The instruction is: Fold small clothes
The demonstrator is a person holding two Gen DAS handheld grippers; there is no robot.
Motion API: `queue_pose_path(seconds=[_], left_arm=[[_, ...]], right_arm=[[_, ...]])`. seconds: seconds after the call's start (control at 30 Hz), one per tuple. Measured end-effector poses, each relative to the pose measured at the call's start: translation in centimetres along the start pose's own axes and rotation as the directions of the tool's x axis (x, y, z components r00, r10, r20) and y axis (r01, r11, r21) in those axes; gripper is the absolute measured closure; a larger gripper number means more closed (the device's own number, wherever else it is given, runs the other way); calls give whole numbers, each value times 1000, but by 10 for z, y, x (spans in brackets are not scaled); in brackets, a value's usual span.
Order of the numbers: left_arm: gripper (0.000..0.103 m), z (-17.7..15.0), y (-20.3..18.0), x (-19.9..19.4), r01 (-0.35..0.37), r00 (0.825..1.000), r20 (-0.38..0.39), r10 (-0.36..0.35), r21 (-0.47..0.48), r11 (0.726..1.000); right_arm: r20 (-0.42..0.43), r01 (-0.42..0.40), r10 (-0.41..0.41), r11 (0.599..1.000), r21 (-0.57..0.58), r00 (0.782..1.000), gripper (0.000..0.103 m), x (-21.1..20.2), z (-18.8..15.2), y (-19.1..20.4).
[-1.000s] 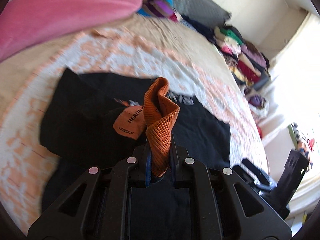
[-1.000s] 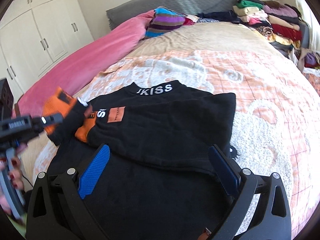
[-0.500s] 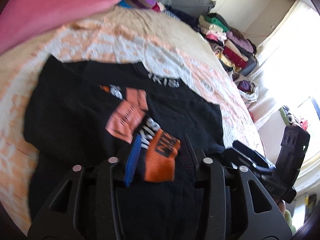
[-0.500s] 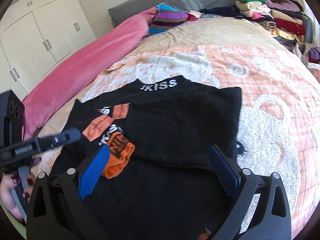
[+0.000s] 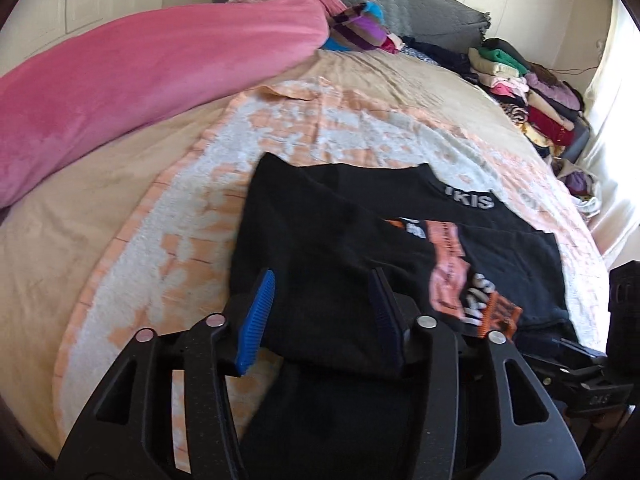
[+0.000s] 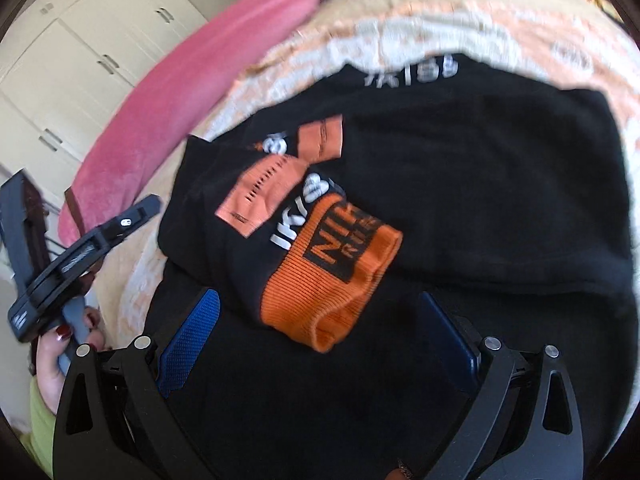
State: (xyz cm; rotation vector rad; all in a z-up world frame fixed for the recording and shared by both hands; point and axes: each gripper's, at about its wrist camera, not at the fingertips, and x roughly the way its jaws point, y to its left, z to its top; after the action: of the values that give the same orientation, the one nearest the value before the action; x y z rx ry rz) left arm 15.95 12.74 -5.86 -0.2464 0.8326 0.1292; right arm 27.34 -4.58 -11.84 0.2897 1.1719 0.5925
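A black sweater (image 6: pixel 480 184) with white collar lettering lies on the bed, its sleeve folded across the body. The sleeve's orange ribbed cuff (image 6: pixel 332 280) rests on the black cloth, free of both grippers. My left gripper (image 5: pixel 320 316) hovers over the sweater's left part (image 5: pixel 320 248) with its jaws opening. Black cloth lies under the gap, and neither pad presses on it. The cuff (image 5: pixel 496 312) is off to its right. My right gripper (image 6: pixel 320 340) stands open just below the cuff, low over the sweater. A hand (image 6: pixel 52 360) holds the left tool at the left edge.
The sweater lies on a peach and white bedspread (image 5: pixel 192 240). A rolled pink blanket (image 5: pixel 140 80) runs along the far left side. Stacks of folded clothes (image 5: pixel 528 96) line the far right edge. A grey headboard (image 5: pixel 400 4) and white wardrobe doors (image 6: pixel 80 60) stand behind.
The left gripper opened and let go of the orange cuff, which dropped onto the sweater, then swung left. The right gripper dropped closer to the cuff.
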Motion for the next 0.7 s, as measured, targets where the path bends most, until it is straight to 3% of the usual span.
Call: queue_pose_path(seconds=[0.1,0.17,0.23,0.27,0.3,0.37,0.57,0.7], left_arm=[[55,1,10,2,14,1000,3,-14,-25,1000],[53,1,16,2,23,1000,9,-23,-43,999],[53,1,15,3,28,1000,10,-28,-42,999],[53,1,14,3,32,999,11,-31,-41,999],[53,1,14,3,38,999,12,-37,-39,999],[51,1,13,3,40,999,14,-40,-38,998],[47,5,11,-2,52,998,33,-51,-39,998],[47,7,7,-5,56,997,47,-54,-29,998]], right_arm=[[25,23,-23,999,26,999,6,6,3,3],[30,48,-48,999,23,998,40,9,6,8],[36,61,-62,998,28,997,46,10,7,11],[37,62,-63,998,29,997,57,10,6,11],[35,59,-60,998,24,998,62,11,6,11],[30,35,-35,999,5,999,87,8,4,14],[99,71,-54,981,-181,994,90,-16,8,45],[185,162,-110,942,-295,977,91,-43,18,57]])
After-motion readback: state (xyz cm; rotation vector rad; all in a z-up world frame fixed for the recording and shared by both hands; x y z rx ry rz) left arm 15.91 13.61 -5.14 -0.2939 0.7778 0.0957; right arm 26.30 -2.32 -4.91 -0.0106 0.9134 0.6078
